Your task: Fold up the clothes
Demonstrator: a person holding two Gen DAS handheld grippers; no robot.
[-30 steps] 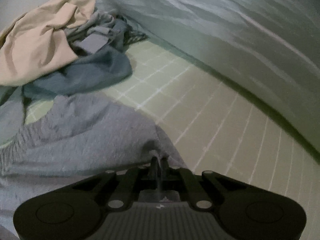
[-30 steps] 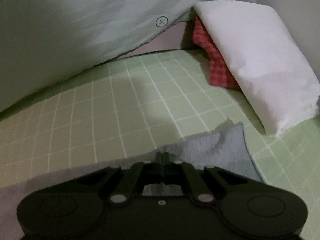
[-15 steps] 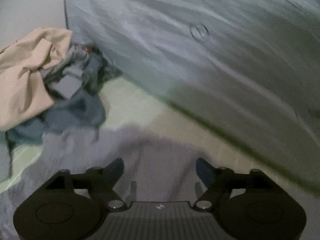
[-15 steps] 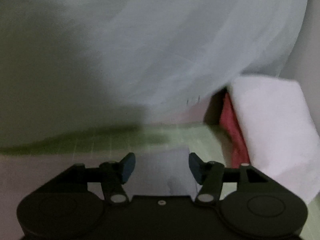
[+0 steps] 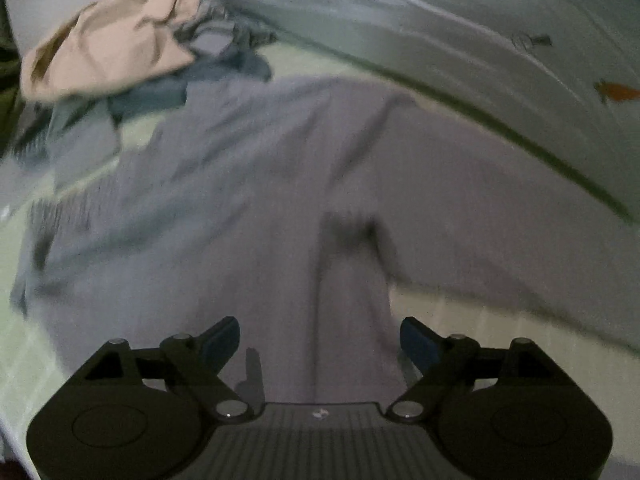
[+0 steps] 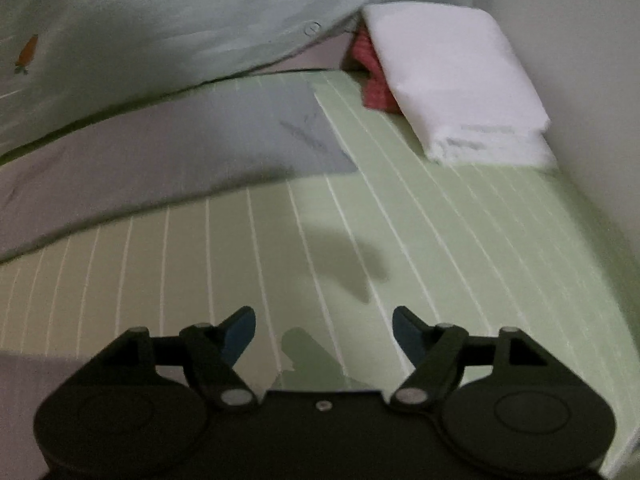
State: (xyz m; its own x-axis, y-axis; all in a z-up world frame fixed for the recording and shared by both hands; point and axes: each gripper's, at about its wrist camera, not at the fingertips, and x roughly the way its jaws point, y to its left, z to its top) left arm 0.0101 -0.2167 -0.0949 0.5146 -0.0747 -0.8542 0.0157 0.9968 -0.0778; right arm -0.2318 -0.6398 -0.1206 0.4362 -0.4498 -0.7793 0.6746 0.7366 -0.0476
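A grey garment point(image 5: 248, 200) lies spread flat on the green striped bed sheet point(image 6: 420, 248); its far end shows in the right wrist view point(image 6: 240, 136). My left gripper point(image 5: 320, 340) is open and empty, held above the garment's near part. My right gripper point(image 6: 324, 332) is open and empty above bare sheet, to the right of the garment.
A heap of unfolded clothes with a beige piece point(image 5: 108, 40) on top lies at the far left. A pale quilt point(image 5: 440, 20) with a carrot print runs along the back. A folded white cloth point(image 6: 452, 80) over a red checked one point(image 6: 372, 80) sits by the wall.
Both grippers let go of the grey garment, opened, and pulled back and up. The garment now lies flat on the sheet.
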